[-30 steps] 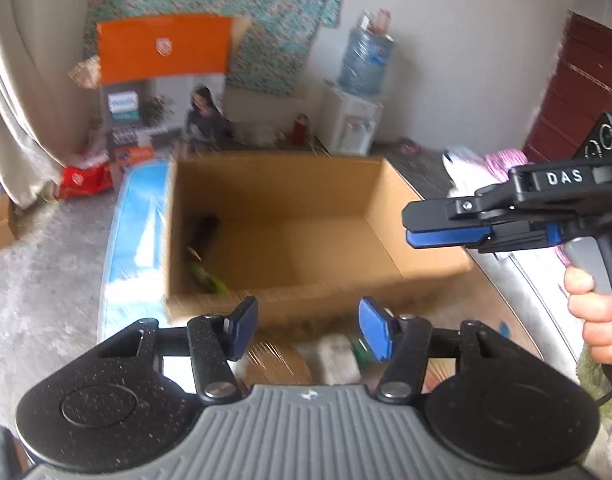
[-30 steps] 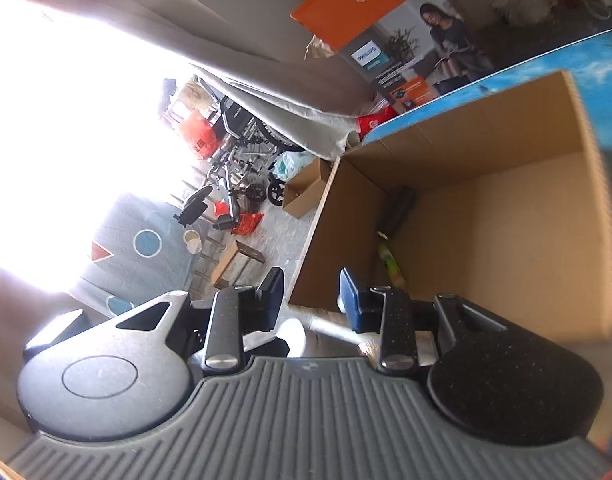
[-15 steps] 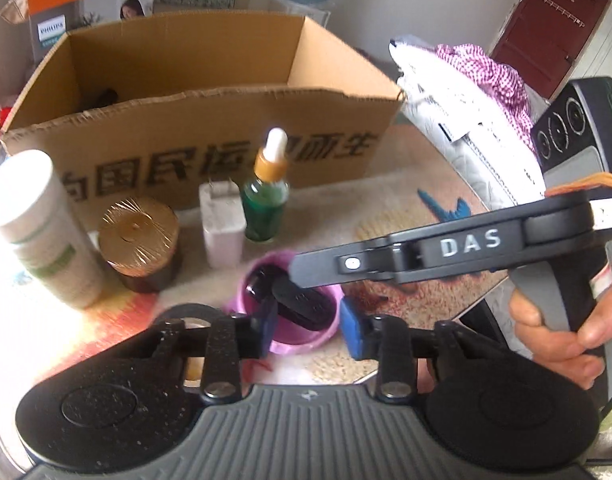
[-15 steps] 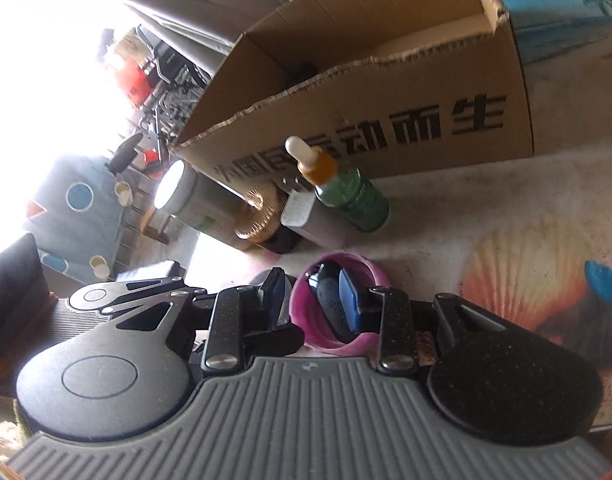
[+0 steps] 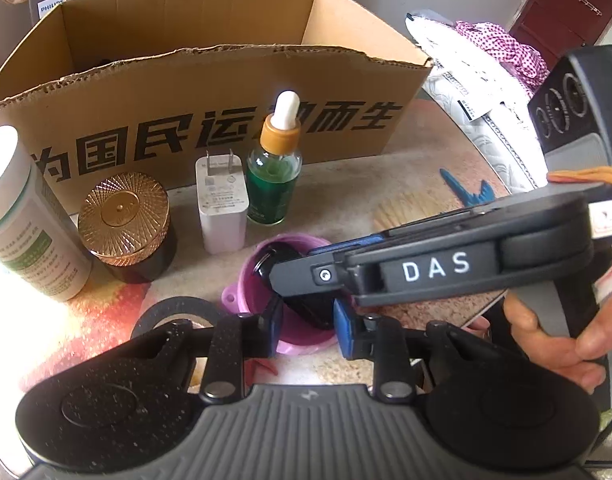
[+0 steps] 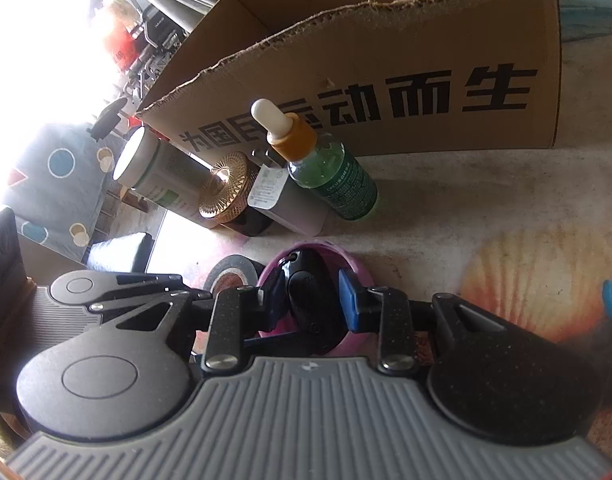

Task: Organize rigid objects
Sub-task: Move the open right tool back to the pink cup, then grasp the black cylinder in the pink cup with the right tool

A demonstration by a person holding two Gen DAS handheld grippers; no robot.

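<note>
A pink bowl (image 5: pixel 246 294) (image 6: pixel 358 276) lies on the table with a black key fob (image 5: pixel 306 310) (image 6: pixel 310 292) in it. My left gripper (image 5: pixel 308 320) is open, its blue pads on either side of the fob over the bowl's near rim. My right gripper (image 6: pixel 312 300) is open too, its pads flanking the same fob without clearly touching; it crosses the left wrist view (image 5: pixel 426 268) from the right. Behind stand a green dropper bottle (image 5: pixel 274 176) (image 6: pixel 334 176), a white charger (image 5: pixel 222 208), a gold-lidded jar (image 5: pixel 124 224) and a white canister (image 5: pixel 22 216).
An open cardboard box (image 5: pixel 210 88) (image 6: pixel 386 80) stands behind the row of objects. A black tape roll (image 5: pixel 174 312) (image 6: pixel 230 276) lies left of the bowl. Folded cloths (image 5: pixel 486 80) lie at the right table edge.
Both grippers dropped from above the box to the pink bowl in front of it. In the last half second they closed in around the key fob.
</note>
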